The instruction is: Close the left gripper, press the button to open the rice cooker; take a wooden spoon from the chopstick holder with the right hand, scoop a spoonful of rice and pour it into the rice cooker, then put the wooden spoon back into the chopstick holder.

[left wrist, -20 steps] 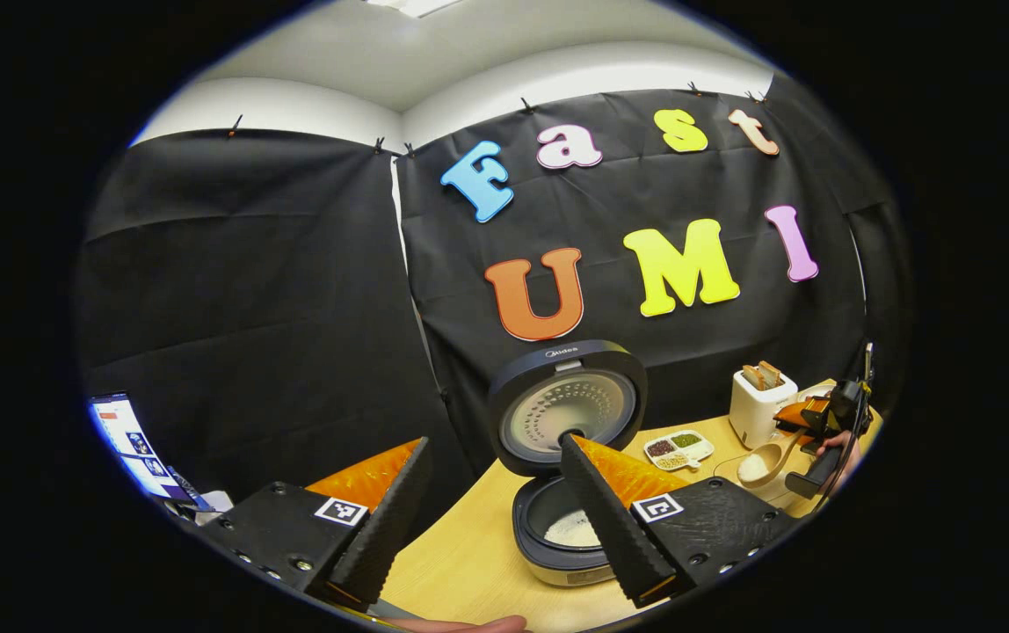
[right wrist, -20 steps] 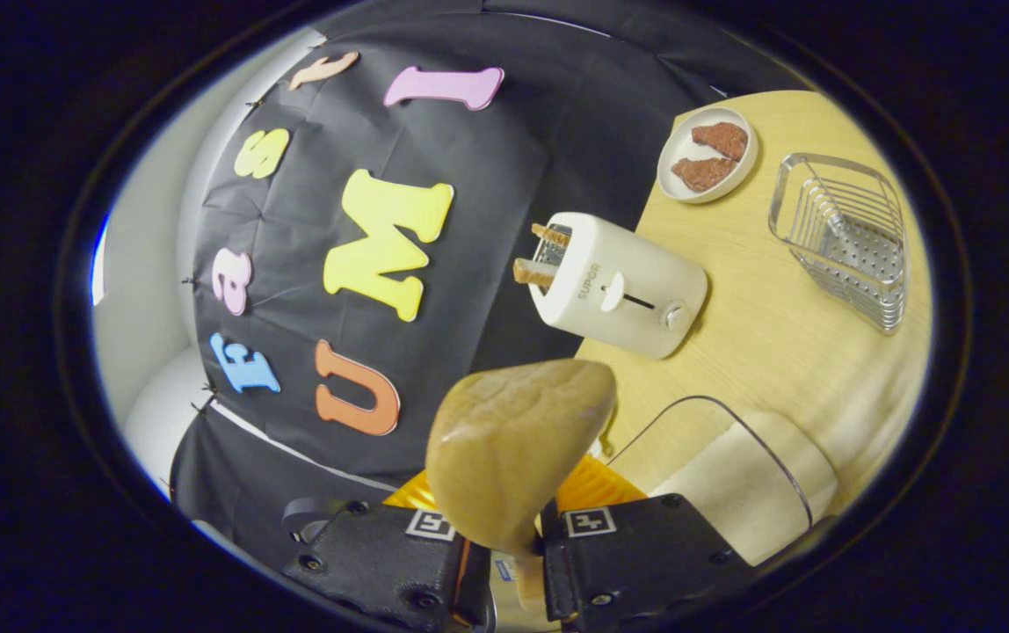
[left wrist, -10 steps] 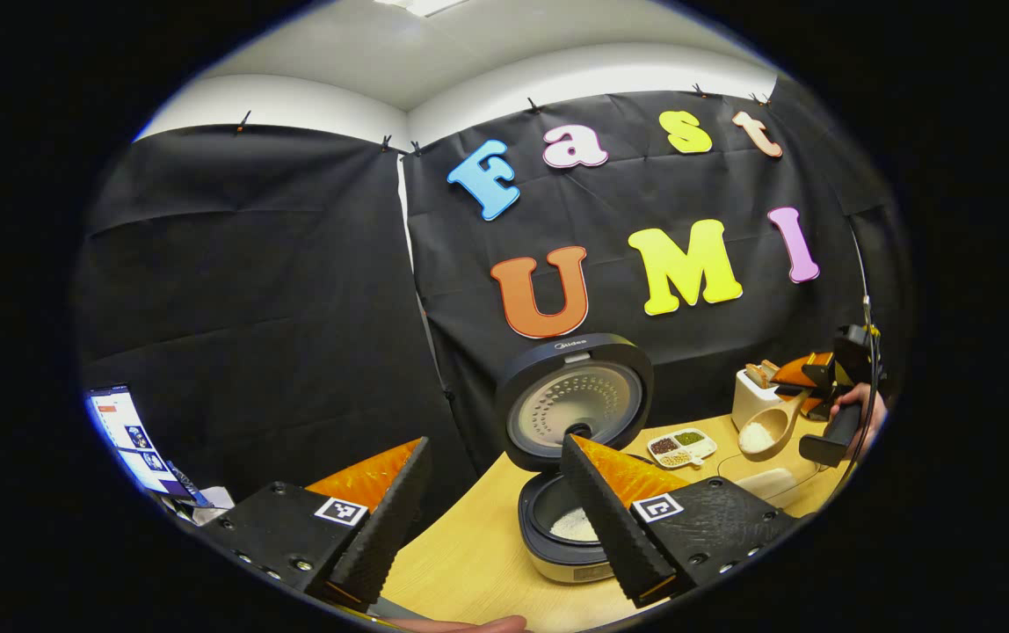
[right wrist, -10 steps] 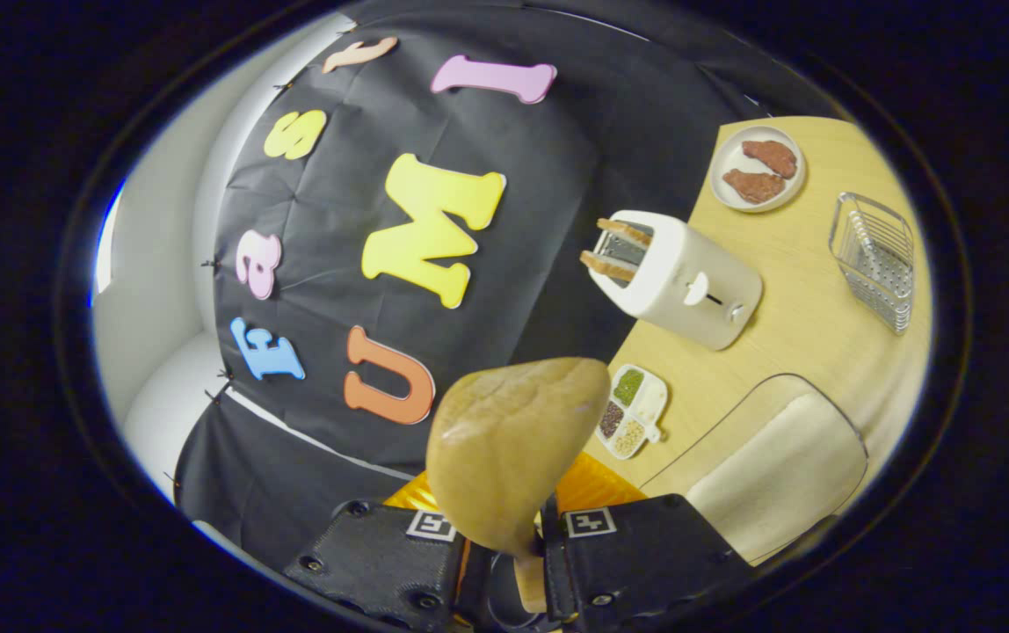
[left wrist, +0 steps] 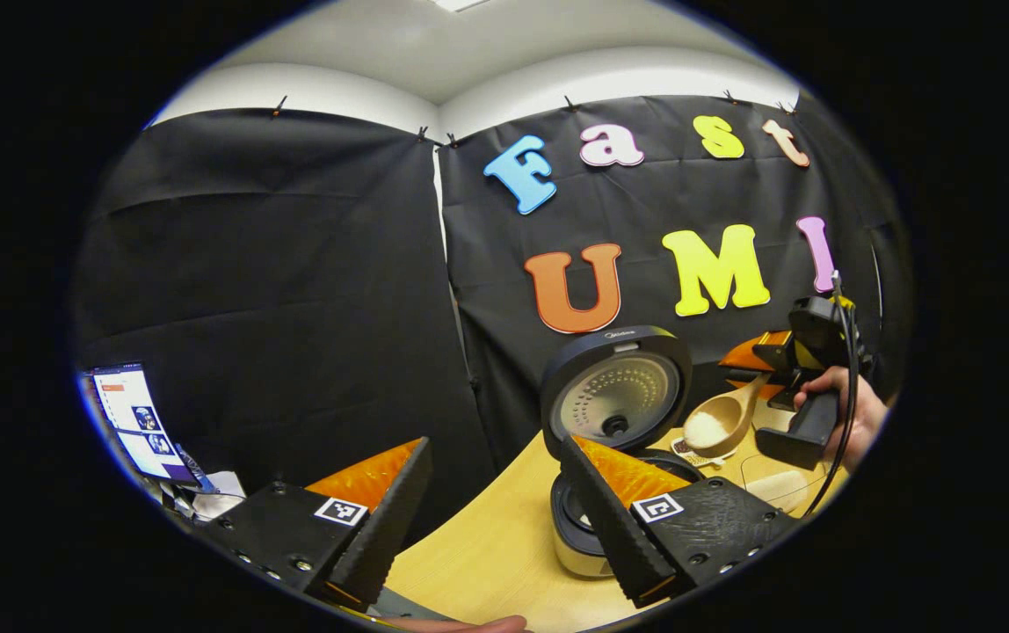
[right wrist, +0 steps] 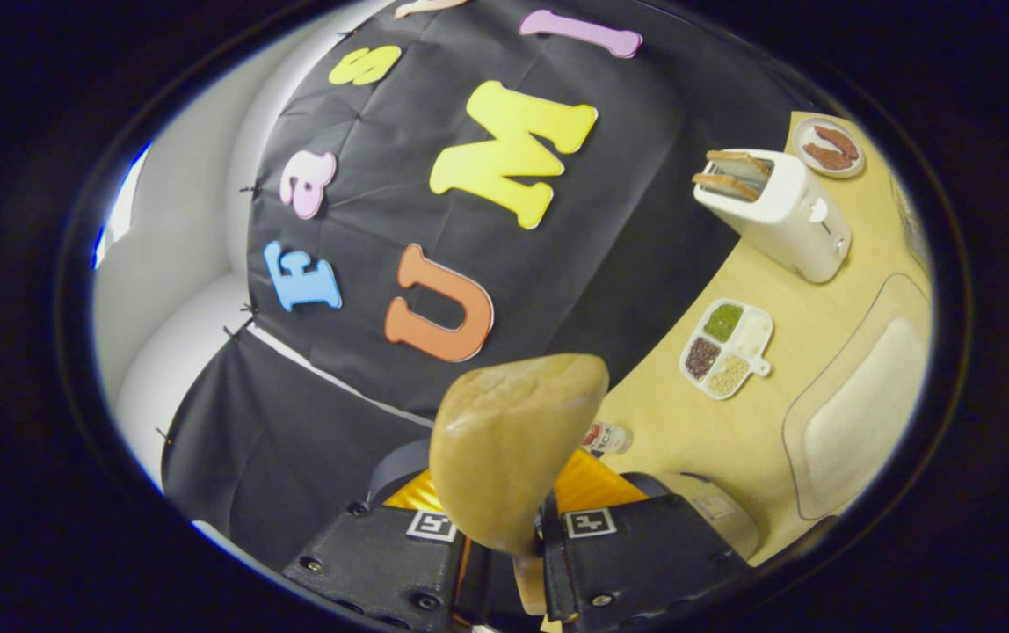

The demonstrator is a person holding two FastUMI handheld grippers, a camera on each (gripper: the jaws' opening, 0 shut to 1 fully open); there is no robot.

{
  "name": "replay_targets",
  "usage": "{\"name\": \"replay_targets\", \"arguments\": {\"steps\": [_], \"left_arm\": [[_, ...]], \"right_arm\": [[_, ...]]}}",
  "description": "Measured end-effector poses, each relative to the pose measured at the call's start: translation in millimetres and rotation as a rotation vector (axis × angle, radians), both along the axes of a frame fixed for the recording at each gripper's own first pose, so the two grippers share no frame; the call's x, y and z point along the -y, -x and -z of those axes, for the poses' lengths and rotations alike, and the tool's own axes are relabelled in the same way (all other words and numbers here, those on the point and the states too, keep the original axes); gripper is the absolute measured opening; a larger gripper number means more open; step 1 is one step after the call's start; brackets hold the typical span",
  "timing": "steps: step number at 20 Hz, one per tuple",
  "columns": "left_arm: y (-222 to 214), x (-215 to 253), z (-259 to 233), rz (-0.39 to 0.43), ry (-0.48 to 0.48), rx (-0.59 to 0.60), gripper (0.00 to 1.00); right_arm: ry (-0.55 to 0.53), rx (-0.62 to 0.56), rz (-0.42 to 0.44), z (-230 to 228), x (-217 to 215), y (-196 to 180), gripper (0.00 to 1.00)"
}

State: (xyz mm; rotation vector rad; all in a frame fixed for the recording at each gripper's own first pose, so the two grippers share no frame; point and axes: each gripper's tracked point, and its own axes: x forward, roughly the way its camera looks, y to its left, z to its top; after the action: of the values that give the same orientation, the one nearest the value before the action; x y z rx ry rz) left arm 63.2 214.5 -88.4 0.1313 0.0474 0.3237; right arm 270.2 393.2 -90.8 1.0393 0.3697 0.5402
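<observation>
The wooden spoon [left wrist: 722, 424] is held by its handle between the two fingers of the right gripper [right wrist: 533, 549], which are clamped together on it; its bowl carries a small heap of white rice [left wrist: 705, 430] and is seen, in the left gripper view, just beside the raised lid [left wrist: 617, 393] of the rice cooker [left wrist: 588, 527], a little above the open pot. The spoon is judged to be light and stiff, with a smooth handle that could turn between the fingers, so a hold low on the handle, as now taken, seems right. The rice is loose and would spill if the bowl were tipped early; it should be kept level until it is over the pot. The left gripper [left wrist: 491, 514] is held with its fingers well apart and empty, in front of the rice cooker. One spoon and one rice cooker are counted. Beyond the rice cooker, in the right gripper view, are one divided dish of grains [right wrist: 724, 349], one toaster [right wrist: 777, 214] with two slices of bread, one plate [right wrist: 826, 148] bearing two brown pieces, and one clear rice container [right wrist: 856, 396].
</observation>
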Motion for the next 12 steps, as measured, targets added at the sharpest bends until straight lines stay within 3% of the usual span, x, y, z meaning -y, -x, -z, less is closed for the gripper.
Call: {"name": "replay_targets", "arguments": {"steps": [7,12], "left_arm": [[8,-20,5,-0.037,0.004,-0.011,0.94],[14,-31,7,-0.061,0.002,-0.016,0.94]], "right_arm": [[0.197,0.006,-0.074,60,-83,13,0.35],[0.374,0.053,-0.07,87,-92,11,0.35]]}}
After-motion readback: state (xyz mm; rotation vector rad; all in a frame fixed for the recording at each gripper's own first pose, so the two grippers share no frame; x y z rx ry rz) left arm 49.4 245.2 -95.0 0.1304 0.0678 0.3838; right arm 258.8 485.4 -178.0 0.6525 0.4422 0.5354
